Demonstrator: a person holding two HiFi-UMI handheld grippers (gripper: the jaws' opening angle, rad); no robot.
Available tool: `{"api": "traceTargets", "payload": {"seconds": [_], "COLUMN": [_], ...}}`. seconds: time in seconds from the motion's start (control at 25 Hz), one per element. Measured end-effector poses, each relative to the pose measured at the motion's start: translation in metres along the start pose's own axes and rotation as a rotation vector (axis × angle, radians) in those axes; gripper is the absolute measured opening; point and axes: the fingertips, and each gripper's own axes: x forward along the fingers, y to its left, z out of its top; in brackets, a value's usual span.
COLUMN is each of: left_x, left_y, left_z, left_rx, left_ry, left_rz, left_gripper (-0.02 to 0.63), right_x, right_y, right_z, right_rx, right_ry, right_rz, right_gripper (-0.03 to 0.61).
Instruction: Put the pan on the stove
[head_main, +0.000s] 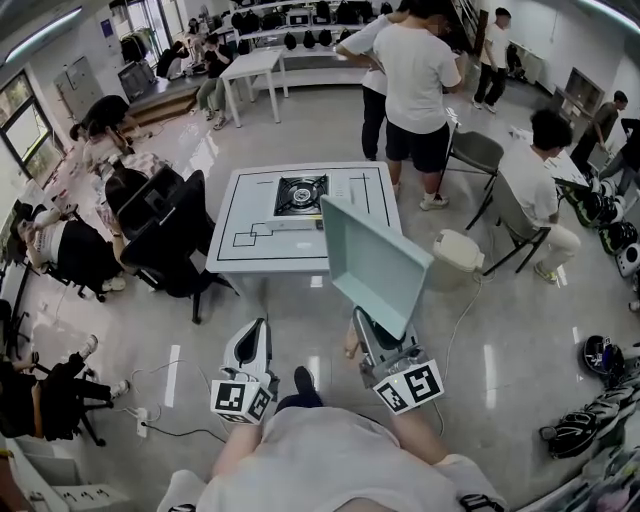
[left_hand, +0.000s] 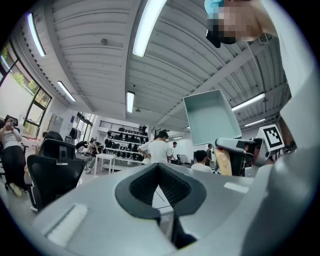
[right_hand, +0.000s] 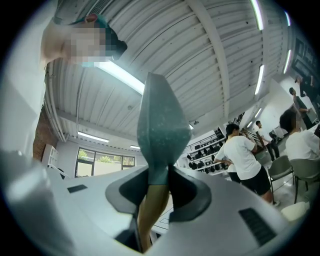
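Note:
A square pale-green pan (head_main: 375, 262) hangs tilted in the air over the near right corner of the white table (head_main: 240, 215). My right gripper (head_main: 375, 335) is shut on its wooden handle (right_hand: 152, 210). In the right gripper view the pan (right_hand: 160, 130) rises edge-on straight out of the right gripper (right_hand: 159, 175). A small gas stove (head_main: 301, 195) sits at the table's middle, beyond the pan. The left gripper (head_main: 255, 340) hangs low before the table with nothing in it; in its own view the left gripper (left_hand: 159, 167) has its tips together, and the pan (left_hand: 210, 117) shows at the upper right.
Black office chairs (head_main: 165, 225) stand against the table's left side. A beige stool (head_main: 455, 260) is at its right. A person in a white shirt (head_main: 415, 70) stands just behind the table, another sits at the right (head_main: 535, 185). Cables (head_main: 150, 415) lie on the floor.

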Motion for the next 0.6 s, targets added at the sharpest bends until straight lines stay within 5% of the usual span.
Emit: {"api": "traceTargets", "payload": {"seconds": [0.6], "left_x": [0.157], "left_y": [0.120], "left_z": [-0.024], "left_rx": [-0.007], "left_ry": [0.011], "left_rz": [-0.060], "left_gripper": [0.011], "right_x": [0.161], "right_y": [-0.076], "right_z": [-0.065], "right_rx": [0.002], "right_ry": [0.037], "right_rz": [-0.044], "right_gripper": [0.117]}}
